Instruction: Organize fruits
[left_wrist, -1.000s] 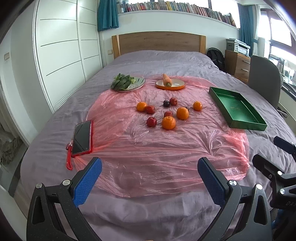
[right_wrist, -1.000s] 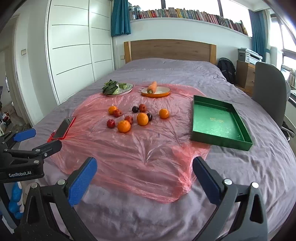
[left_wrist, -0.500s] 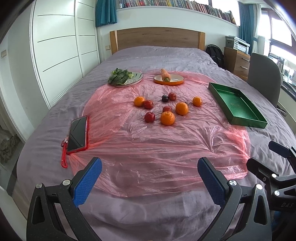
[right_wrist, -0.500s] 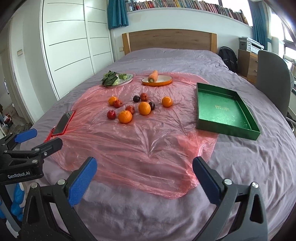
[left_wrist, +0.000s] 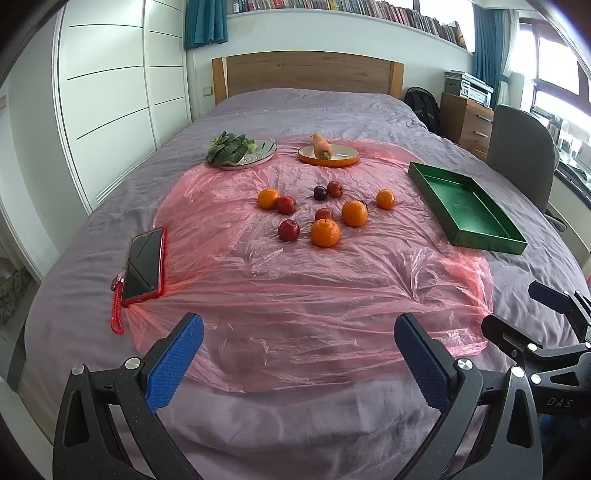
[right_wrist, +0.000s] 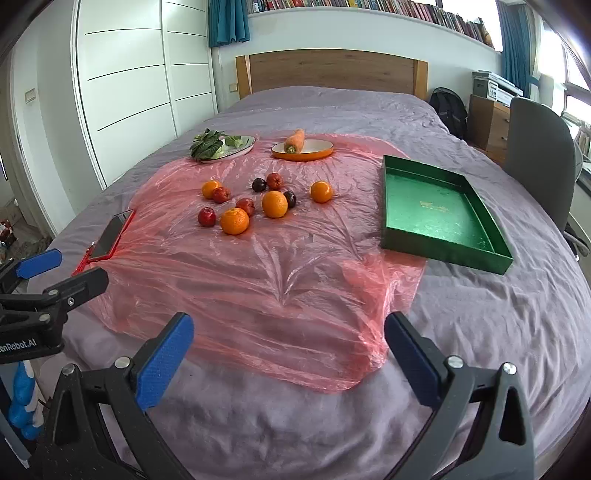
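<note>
Several oranges, red apples and dark plums lie in a loose cluster on a pink plastic sheet (left_wrist: 295, 280) spread over the bed. The nearest orange (left_wrist: 324, 232) (right_wrist: 234, 220) sits beside a red apple (left_wrist: 289, 229) (right_wrist: 207, 216). An empty green tray (left_wrist: 466, 206) (right_wrist: 439, 212) rests to the right of the fruit. My left gripper (left_wrist: 299, 350) is open over the sheet's near edge, nothing between its blue pads. My right gripper (right_wrist: 290, 347) is open too, well short of the fruit.
A plate of leafy greens (left_wrist: 242, 149) and an orange dish holding a carrot (left_wrist: 328, 153) stand behind the fruit. A red-cased phone (left_wrist: 143, 266) with a red strap lies at the sheet's left edge. A grey chair (left_wrist: 521, 147) and a wooden dresser stand at right.
Both grippers have moved forward and tilted down toward the bed, so the fruit and tray sit lower and larger in view. Both stay open.
</note>
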